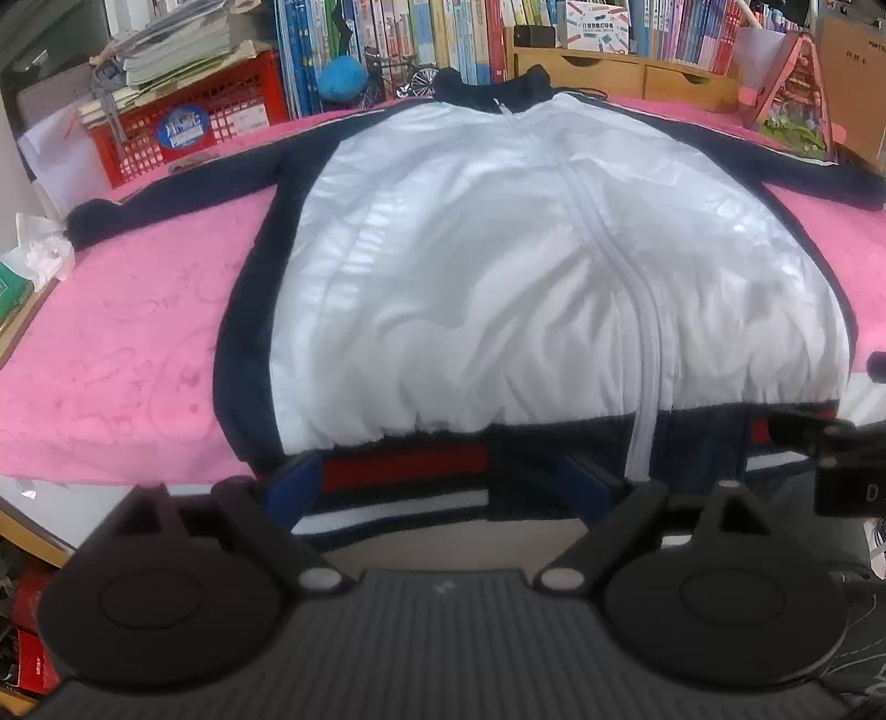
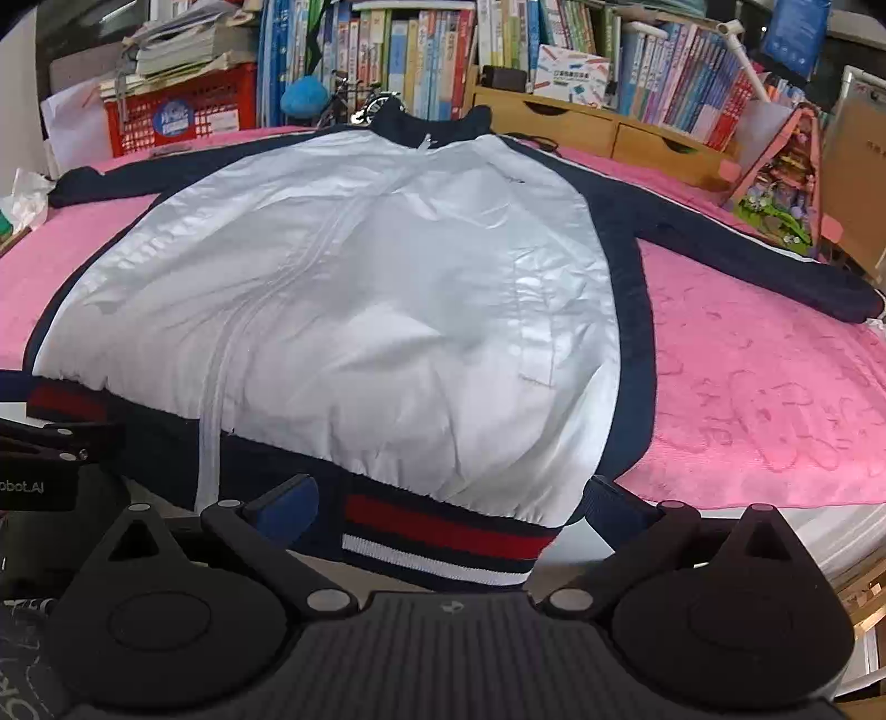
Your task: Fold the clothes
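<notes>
A white jacket point(image 1: 498, 266) with navy sleeves, a navy collar and a red, white and navy striped hem lies flat, front up and zipped, on a pink cloth point(image 1: 122, 354). Both sleeves stretch out sideways. My left gripper point(image 1: 443, 487) is open, its blue-padded fingers either side of the left part of the hem. My right gripper point(image 2: 451, 512) is open at the right part of the hem point(image 2: 443, 537), which hangs over the table's front edge. The jacket point(image 2: 360, 288) fills the right wrist view. Each gripper shows at the edge of the other's view.
A red crate point(image 1: 194, 122) with stacked papers stands at the back left. Books line the shelf point(image 1: 387, 33) behind. A wooden drawer unit point(image 1: 626, 72) and a pink triangular toy house point(image 1: 792, 99) stand at the back right. Tissues point(image 1: 44, 249) lie at the left edge.
</notes>
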`<control>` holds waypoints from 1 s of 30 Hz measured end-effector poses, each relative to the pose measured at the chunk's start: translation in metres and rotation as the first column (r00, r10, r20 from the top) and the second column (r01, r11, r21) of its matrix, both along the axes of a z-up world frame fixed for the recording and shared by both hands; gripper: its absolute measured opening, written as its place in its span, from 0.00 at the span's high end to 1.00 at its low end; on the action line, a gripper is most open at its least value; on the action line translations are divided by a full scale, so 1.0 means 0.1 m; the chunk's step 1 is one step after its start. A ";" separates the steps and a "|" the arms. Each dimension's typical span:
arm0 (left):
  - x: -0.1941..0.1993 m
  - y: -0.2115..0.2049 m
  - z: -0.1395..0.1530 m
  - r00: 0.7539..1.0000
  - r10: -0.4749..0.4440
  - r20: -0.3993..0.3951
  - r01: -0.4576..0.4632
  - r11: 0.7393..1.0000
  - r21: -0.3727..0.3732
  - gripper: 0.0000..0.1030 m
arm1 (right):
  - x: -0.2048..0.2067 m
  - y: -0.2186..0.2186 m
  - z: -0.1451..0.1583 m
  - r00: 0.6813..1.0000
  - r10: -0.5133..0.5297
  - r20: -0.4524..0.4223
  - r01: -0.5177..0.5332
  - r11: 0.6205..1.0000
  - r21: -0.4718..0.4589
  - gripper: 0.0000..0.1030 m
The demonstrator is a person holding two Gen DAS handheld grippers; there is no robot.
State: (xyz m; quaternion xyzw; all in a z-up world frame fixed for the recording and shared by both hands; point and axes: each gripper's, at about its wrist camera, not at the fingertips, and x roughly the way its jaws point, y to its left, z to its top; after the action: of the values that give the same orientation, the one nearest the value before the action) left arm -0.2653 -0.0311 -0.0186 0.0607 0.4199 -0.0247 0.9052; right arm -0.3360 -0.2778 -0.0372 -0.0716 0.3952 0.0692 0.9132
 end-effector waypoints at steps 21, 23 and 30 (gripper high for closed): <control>0.00 -0.03 -0.04 1.000 -0.010 -0.010 0.010 1.000 0.013 0.10 | 0.01 0.00 -0.04 1.000 0.010 -0.012 -0.010 1.000 0.001 0.00; 0.01 -0.04 -0.04 1.000 -0.010 -0.011 0.010 1.000 0.014 0.10 | 0.02 0.00 -0.04 1.000 0.010 -0.013 -0.010 1.000 0.001 0.00; 0.01 -0.06 -0.05 1.000 -0.010 -0.014 0.010 1.000 0.017 0.10 | 0.02 -0.02 -0.05 1.000 0.011 -0.016 -0.011 1.000 0.002 0.00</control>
State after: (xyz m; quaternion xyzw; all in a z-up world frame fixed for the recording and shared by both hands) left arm -0.2641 -0.0372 -0.0231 0.0706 0.4259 -0.0259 0.9016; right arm -0.3337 -0.2794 -0.0420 -0.0722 0.4021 0.0752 0.9097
